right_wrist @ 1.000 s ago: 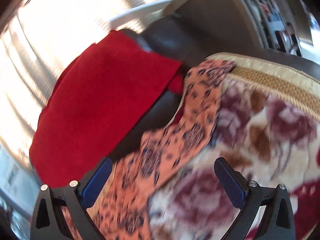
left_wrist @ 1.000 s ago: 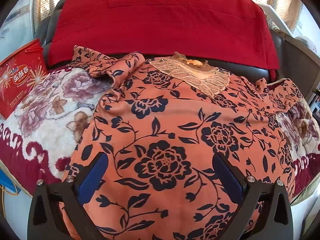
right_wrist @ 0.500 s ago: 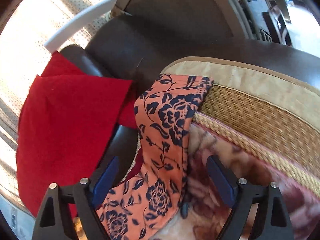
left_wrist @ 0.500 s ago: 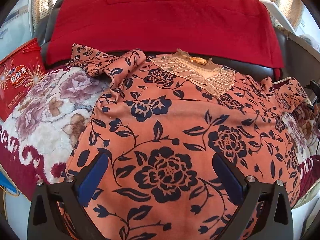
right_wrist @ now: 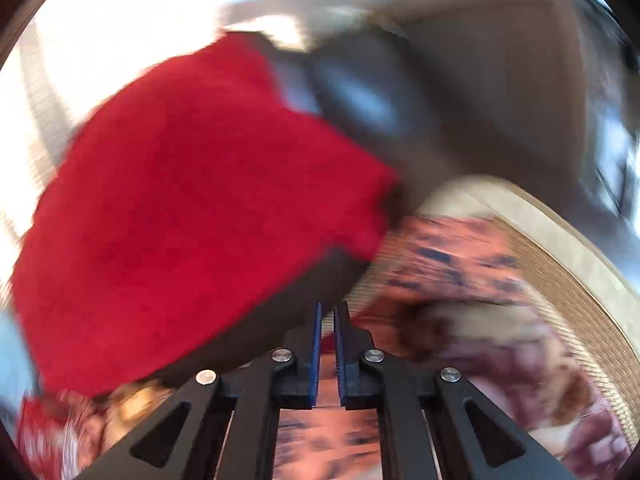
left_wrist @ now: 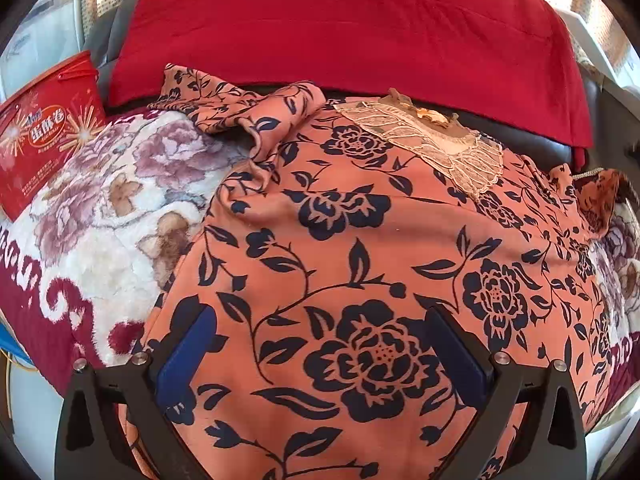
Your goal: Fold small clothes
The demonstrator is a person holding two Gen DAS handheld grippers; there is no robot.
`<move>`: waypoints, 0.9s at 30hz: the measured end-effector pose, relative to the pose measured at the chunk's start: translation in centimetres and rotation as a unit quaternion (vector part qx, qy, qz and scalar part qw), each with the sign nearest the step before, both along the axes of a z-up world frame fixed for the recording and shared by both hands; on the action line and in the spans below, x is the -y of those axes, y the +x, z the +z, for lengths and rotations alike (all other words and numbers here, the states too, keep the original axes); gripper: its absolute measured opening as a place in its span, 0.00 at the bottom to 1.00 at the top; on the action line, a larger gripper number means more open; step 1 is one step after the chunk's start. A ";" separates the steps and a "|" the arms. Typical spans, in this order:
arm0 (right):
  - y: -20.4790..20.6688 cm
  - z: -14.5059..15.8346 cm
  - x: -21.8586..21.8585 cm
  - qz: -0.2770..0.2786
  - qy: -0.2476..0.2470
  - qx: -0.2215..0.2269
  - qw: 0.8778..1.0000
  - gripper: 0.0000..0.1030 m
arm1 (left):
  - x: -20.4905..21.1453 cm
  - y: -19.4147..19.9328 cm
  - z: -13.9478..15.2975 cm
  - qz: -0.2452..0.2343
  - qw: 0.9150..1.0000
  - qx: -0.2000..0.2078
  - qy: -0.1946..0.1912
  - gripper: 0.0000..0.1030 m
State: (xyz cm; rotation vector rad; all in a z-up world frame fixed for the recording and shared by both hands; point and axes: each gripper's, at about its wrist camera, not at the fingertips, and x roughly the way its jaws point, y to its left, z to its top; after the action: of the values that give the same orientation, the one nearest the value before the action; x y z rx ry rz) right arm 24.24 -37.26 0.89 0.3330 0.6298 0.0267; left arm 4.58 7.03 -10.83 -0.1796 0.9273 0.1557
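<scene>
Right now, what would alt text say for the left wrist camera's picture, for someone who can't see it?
An orange blouse with dark blue flowers lies spread on a floral blanket, its lace collar toward a red cloth. The left gripper hovers open over its lower part.

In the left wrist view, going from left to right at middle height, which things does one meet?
Red printed snack box → plush white blanket with purple flowers → orange dress with dark blue flowers.
</scene>
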 end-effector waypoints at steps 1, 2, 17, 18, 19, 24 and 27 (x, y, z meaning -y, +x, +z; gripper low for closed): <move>-0.8 1.5 -3.7 0.042 -0.003 0.017 0.999 0.06 | -0.2 -0.2 0.0 0.002 1.000 0.002 -0.003 1.00; -1.4 2.3 -5.9 0.067 -0.003 0.026 0.997 0.06 | -0.4 -0.3 0.1 0.003 1.000 0.003 -0.005 1.00; -11.5 -14.0 -29.4 0.292 0.025 -0.138 0.946 0.15 | -5.5 -3.6 1.4 0.021 1.000 0.018 -0.006 1.00; -11.0 -13.7 -27.3 0.275 0.040 -0.134 0.951 0.31 | -5.7 -3.6 1.4 0.022 1.000 0.020 -0.007 1.00; -10.7 -13.1 -24.8 0.251 0.058 -0.128 0.958 0.46 | -5.9 -3.5 1.4 0.023 0.999 0.022 -0.012 1.00; -9.6 -10.3 -7.4 0.073 0.169 -0.066 0.981 0.92 | -5.2 -3.1 1.1 0.024 0.999 0.026 -0.028 1.00; -9.4 -10.0 3.2 -0.042 0.191 -0.042 0.980 0.90 | -4.5 -2.4 0.7 0.015 0.999 0.024 -0.042 1.00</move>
State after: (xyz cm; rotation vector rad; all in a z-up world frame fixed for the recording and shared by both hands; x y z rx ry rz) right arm 14.80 -40.51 -9.14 0.7360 0.6923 0.0532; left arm 2.16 11.55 -10.17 -0.2751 0.8842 0.1402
